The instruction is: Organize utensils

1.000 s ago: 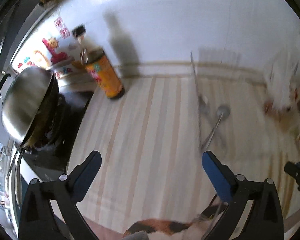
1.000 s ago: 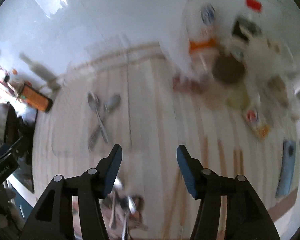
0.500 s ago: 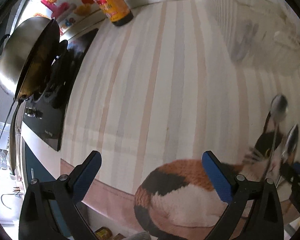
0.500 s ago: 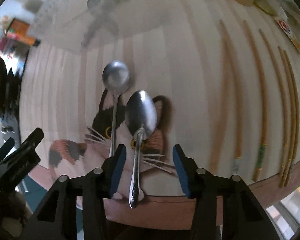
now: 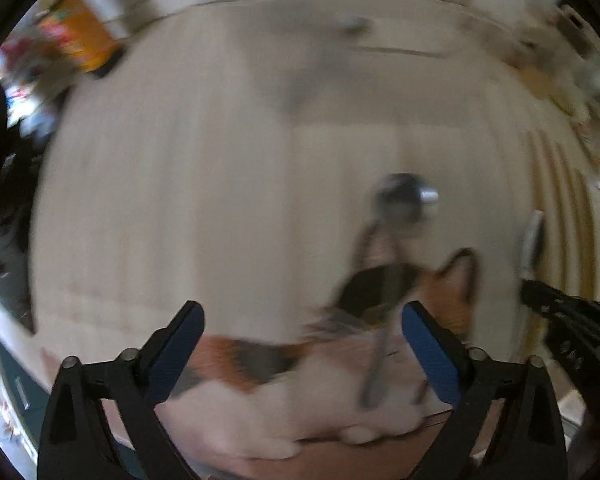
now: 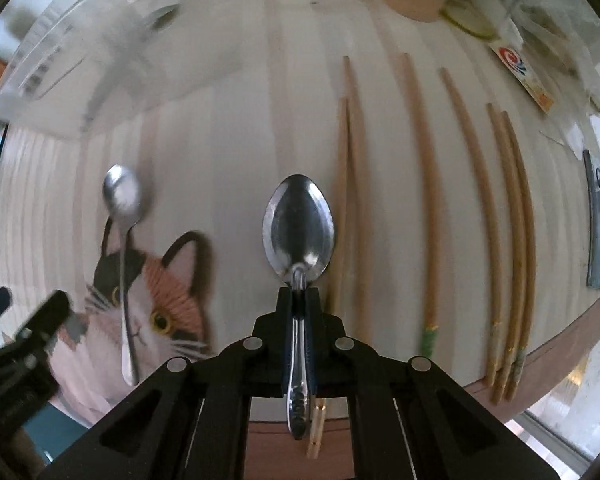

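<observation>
My right gripper (image 6: 299, 300) is shut on the handle of a large steel spoon (image 6: 299, 226), whose bowl points away from me, held over the striped mat. A smaller steel spoon (image 6: 122, 216) lies on the mat's cat picture (image 6: 156, 300), to the left; it shows blurred in the left wrist view (image 5: 396, 216). My left gripper (image 5: 300, 344) is open and empty above the cat picture, with the small spoon's handle near its right finger. The held spoon (image 5: 532, 236) and right gripper (image 5: 572, 332) appear at the right edge there. Several wooden chopsticks (image 6: 424, 184) lie to the right.
A clear plastic tray (image 6: 80, 60) holding spoons stands at the back left. An orange bottle (image 5: 80, 36) stands at the far left by the stove. Packets and jars (image 6: 480, 8) crowd the back right. The mat's front edge (image 6: 540, 364) is close below.
My right gripper has closed on the large spoon's handle and holds it. My left gripper has swung right, now over the cat picture near the small spoon.
</observation>
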Motion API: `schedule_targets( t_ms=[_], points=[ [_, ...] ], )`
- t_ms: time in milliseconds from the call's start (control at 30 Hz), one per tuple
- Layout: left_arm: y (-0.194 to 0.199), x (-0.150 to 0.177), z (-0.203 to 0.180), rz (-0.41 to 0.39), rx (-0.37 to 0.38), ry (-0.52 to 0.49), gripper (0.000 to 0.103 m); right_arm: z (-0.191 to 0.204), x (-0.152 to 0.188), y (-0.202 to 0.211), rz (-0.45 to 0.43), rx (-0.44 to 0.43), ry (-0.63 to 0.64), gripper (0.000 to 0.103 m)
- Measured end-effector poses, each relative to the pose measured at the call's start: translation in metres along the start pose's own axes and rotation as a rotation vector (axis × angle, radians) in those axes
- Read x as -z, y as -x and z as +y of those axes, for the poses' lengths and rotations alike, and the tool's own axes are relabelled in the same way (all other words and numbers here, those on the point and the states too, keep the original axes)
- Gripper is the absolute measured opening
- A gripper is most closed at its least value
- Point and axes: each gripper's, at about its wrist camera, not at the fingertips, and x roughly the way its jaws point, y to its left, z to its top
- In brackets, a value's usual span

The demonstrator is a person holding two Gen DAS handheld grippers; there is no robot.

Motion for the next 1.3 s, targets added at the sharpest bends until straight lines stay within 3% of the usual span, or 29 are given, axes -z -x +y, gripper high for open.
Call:
schedule_targets(
  t_ms=[33, 167, 300, 333, 367, 400, 633, 900, 1133, 1233, 1300],
  points=[
    [-0.003, -0.004, -0.008, 0.009, 0.019, -0.013, 0.083, -0.005, -0.002, -0.002, 0.003, -0.013, -0.012, 0.006],
    [-0.015, -0.018, -0.032, 0.008, 0.01, -0.055, 0.08, -0.018, -0.009, -0.009, 0.004, -0.03, -0.046, 0.006],
    [-0.02, -0.029, -0.041, -0.014, 0.01, -0.062, 0.047, -0.034, -0.015, -0.012, 0.007, -0.055, -0.071, 0.006],
    [-0.02, -0.032, -0.043, -0.016, 0.032, -0.065, 0.031, -0.035, -0.015, -0.013, 0.007, -0.058, -0.074, 0.006],
    [-0.019, -0.035, -0.044, -0.017, 0.045, -0.066, 0.022, -0.036, -0.017, -0.015, 0.008, -0.059, -0.073, 0.006],
    [-0.018, -0.037, -0.046, -0.021, 0.025, -0.078, 0.004, -0.039, -0.019, -0.016, 0.007, -0.059, -0.073, 0.006],
    [-0.02, -0.03, -0.04, -0.018, 0.008, -0.078, 0.001, -0.04, -0.016, -0.022, -0.002, -0.045, -0.05, 0.006],
    [-0.017, -0.004, 0.018, 0.037, 0.058, 0.1, 0.001, -0.024, -0.009, -0.022, -0.006, -0.093, -0.048, 0.006],
    [0.005, -0.003, 0.043, -0.013, 0.052, 0.145, 0.001, -0.015, -0.009, -0.019, -0.024, -0.147, -0.031, 0.003],
    [0.011, -0.002, 0.055, -0.02, 0.097, 0.153, 0.003, -0.015, 0.004, -0.011, -0.037, -0.154, -0.023, 0.0],
    [0.006, 0.006, 0.063, 0.016, 0.136, 0.15, 0.005, -0.014, 0.005, -0.013, -0.017, -0.155, -0.011, 0.0]
  ],
)
